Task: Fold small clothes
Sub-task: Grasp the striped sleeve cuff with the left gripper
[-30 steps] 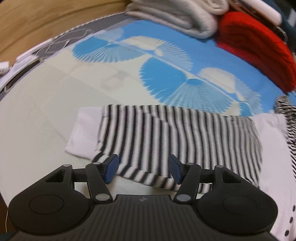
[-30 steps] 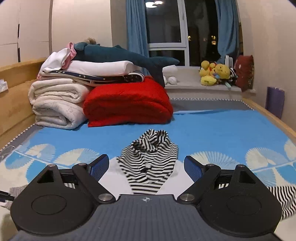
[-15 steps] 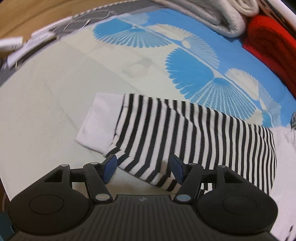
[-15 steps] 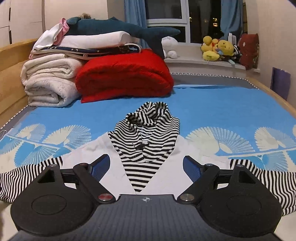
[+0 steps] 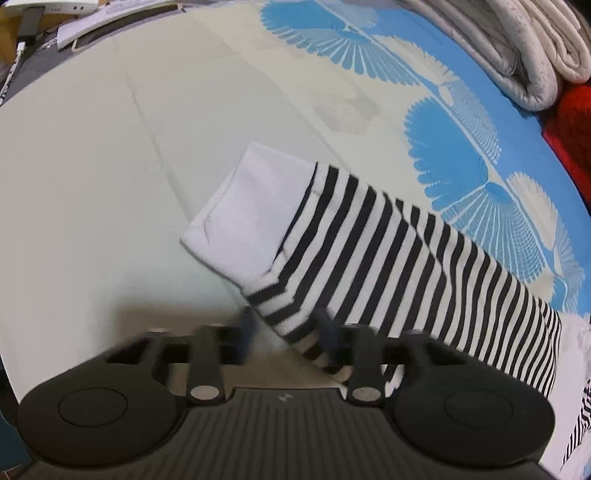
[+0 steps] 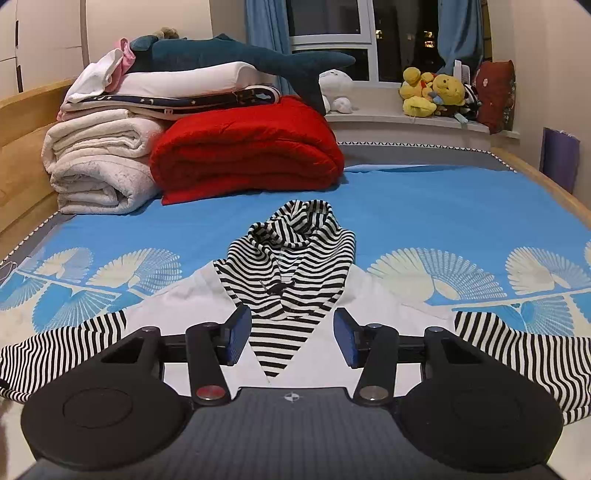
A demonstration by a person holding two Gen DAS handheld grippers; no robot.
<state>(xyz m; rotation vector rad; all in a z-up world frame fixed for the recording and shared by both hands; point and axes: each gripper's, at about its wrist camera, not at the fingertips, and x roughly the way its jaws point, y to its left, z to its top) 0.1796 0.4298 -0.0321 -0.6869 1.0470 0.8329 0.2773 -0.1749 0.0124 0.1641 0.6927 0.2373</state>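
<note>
A small white top with a black-and-white striped hood (image 6: 291, 254) and striped sleeves lies flat on the bed. Its left sleeve (image 5: 406, 266) with a white cuff (image 5: 255, 210) shows in the left wrist view. My left gripper (image 5: 288, 330) is blurred; its jaws straddle the sleeve's near hem and stand a little apart. My right gripper (image 6: 291, 338) is open and empty, low over the white chest (image 6: 325, 354) just below the hood. Both striped sleeves (image 6: 62, 350) reach out to either side of it.
A folded red blanket (image 6: 251, 147) and a stack of white quilts (image 6: 99, 162) with a plush shark (image 6: 236, 55) stand at the head of the bed. A wooden bed rail (image 6: 543, 181) runs along the right. Cables and papers (image 5: 74, 22) lie past the mattress edge.
My left gripper has moved forward onto the sleeve's hem and its jaws have narrowed. My right gripper has come down and forward toward the hood, with its jaws closer together.
</note>
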